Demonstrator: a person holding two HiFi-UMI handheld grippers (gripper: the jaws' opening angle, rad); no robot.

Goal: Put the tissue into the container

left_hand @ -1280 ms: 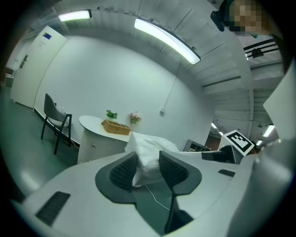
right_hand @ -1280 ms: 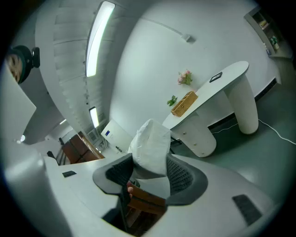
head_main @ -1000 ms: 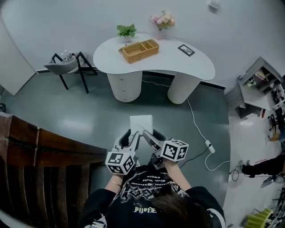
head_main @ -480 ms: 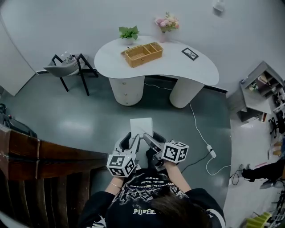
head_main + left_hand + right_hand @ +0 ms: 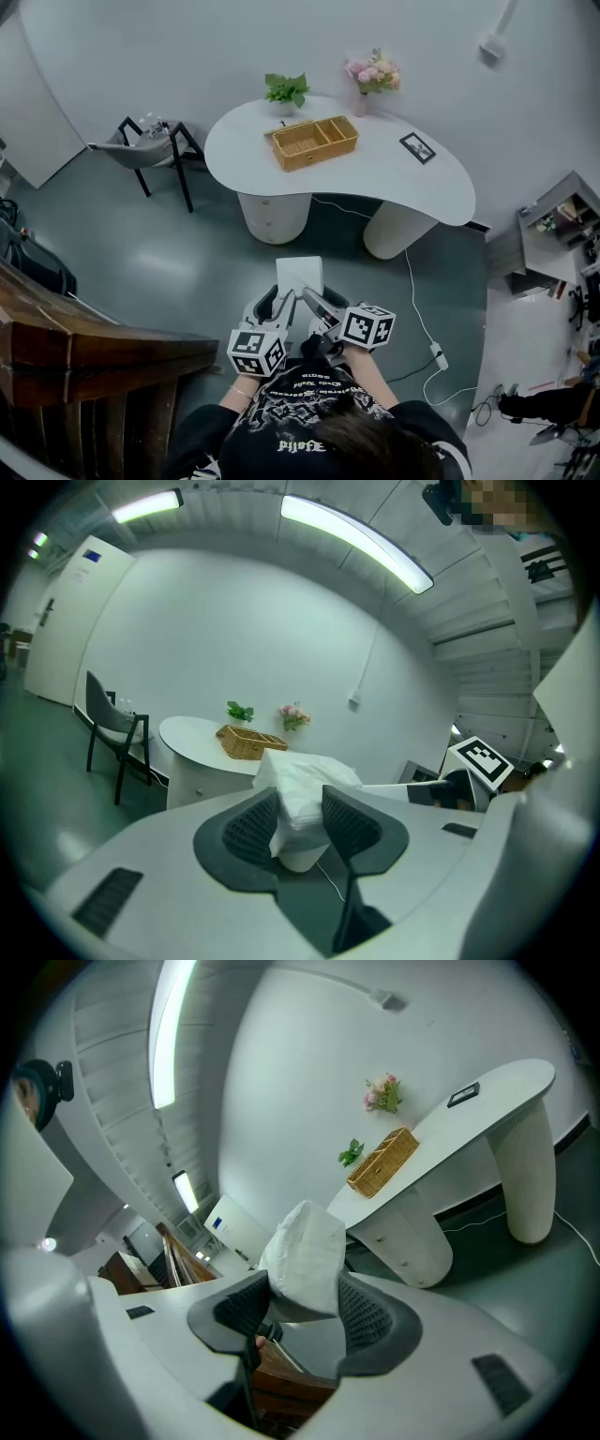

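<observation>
Moved closer over the last second, with the white kidney-shaped surface [image 5: 384,178] now lower in frame. Low at centre: left claw [image 5: 278,300] and right claw [image 5: 317,301] both clamped on the flat white tissue pack [image 5: 299,274], one at each side edge, carried level over the grey floor [image 5: 169,253]. Straight ahead toward upper centre, well apart: tan woven divided basket [image 5: 314,142] on that surface, long axis slanting up-right. Roughly equal reach for both claws; probably a joint carry forward needed.

Open floor [image 5: 187,253] ahead to the table [image 5: 375,171], wicker container [image 5: 314,142] open-topped, chair [image 5: 141,148] far left, wooden railing [image 5: 103,342] close left
</observation>
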